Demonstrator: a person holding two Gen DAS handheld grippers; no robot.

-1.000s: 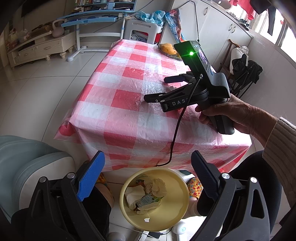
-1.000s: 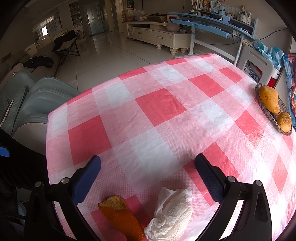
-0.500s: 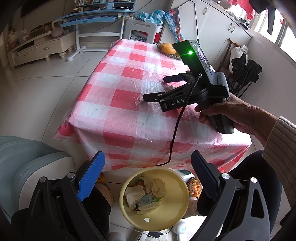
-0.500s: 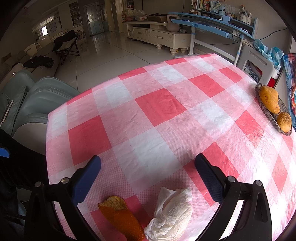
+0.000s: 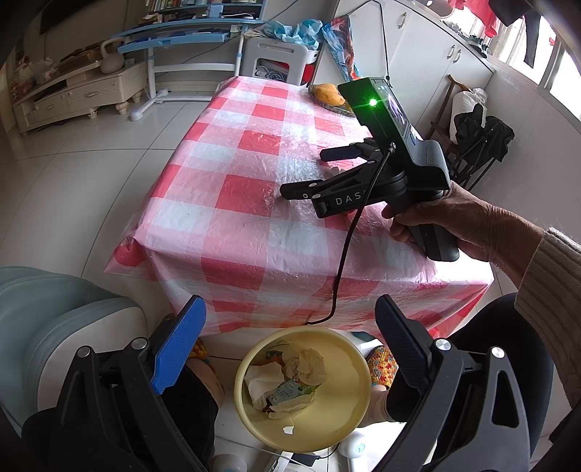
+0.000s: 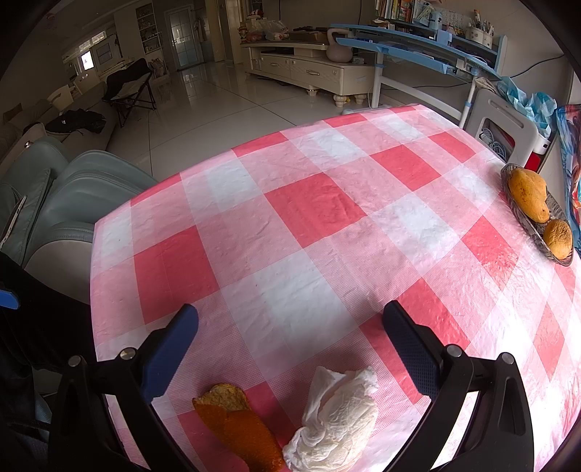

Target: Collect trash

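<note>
A crumpled white tissue [image 6: 337, 421] and an orange fruit peel [image 6: 236, 424] lie on the red-and-white checked tablecloth [image 6: 312, 210], low in the right wrist view. My right gripper [image 6: 290, 319] hangs open just above and beyond them, holding nothing; the left wrist view shows the right gripper [image 5: 308, 170] held by a hand [image 5: 457, 221] over the table. My left gripper [image 5: 287, 319] is open and empty above a yellow bin [image 5: 348, 366] on the floor, which holds crumpled paper and a wrapper [image 5: 290, 388].
A glass dish with mangoes [image 6: 533, 214] sits at the table's far right edge. A grey-green sofa [image 6: 65, 203] stands left of the table. A white stool [image 5: 279, 58] and blue desk [image 5: 181, 32] stand beyond it. A cable [image 5: 345, 261] hangs from the right gripper.
</note>
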